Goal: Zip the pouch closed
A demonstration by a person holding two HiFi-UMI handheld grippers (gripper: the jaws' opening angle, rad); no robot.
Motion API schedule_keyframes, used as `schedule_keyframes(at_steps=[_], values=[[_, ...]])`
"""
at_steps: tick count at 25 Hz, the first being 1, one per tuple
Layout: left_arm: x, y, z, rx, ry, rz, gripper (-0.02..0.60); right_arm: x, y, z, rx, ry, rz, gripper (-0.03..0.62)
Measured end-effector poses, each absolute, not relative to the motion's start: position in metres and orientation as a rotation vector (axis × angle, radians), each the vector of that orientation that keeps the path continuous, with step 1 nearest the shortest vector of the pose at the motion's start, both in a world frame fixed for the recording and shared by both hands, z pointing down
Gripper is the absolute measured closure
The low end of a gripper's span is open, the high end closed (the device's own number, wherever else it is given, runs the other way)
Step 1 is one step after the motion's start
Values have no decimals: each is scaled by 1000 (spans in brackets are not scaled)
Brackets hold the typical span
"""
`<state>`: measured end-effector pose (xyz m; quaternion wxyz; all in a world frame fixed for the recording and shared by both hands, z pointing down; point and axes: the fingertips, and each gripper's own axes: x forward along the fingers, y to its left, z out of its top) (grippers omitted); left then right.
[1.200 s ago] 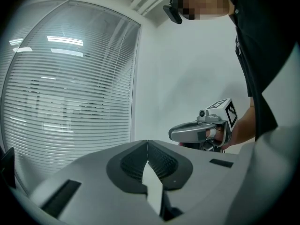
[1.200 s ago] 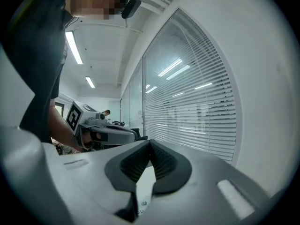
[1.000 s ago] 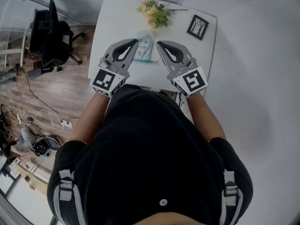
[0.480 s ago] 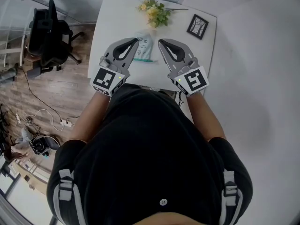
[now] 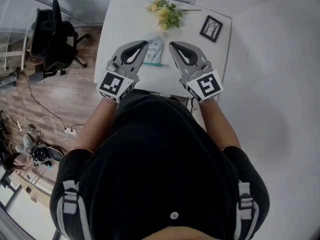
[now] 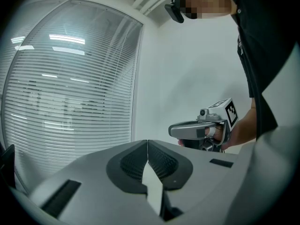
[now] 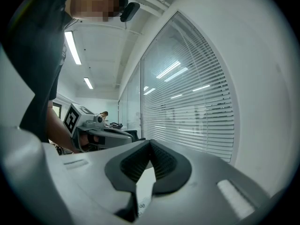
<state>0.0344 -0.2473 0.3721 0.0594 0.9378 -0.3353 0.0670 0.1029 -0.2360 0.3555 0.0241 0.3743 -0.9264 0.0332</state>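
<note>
Left tongs point(image 5: 144, 43), right tongs point(image 5: 172, 44) hovering closed, empty, flanking pouch point(image 5: 154, 52) on surface point(image 5: 125, 19); zip state unreadable, fitting pre-zipping or finished.

The operator wears a black short-sleeved top point(image 5: 160, 159). Grey webbing straps point(image 5: 69, 204) with buckles run over both shoulders, and a small white disc point(image 5: 174, 215) sits low on the garment's centre line. The left gripper point(image 5: 145, 43) and right gripper point(image 5: 171, 44) are of one design: light-grey moulded shells, teardrop-shaped, each with a dark-lined opening. Each carries a white cube point(image 5: 112, 85) printed with black square markers. The pads point(image 6: 133, 162) are dark and finely ribbed.
</note>
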Motion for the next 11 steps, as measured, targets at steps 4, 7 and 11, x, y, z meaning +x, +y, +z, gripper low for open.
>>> schedule_keyframes(at_steps=[4, 7, 11], values=[[33, -248, 370, 2841, -1028, 201, 572, 102, -235, 355, 1159, -2866, 99, 583], [33, -247, 370, 2842, -1033, 200, 572, 103, -234, 356, 1159, -2867, 99, 583], [33, -246, 371, 2841, -1035, 208, 572, 104, -233, 356, 1159, -2862, 101, 583]])
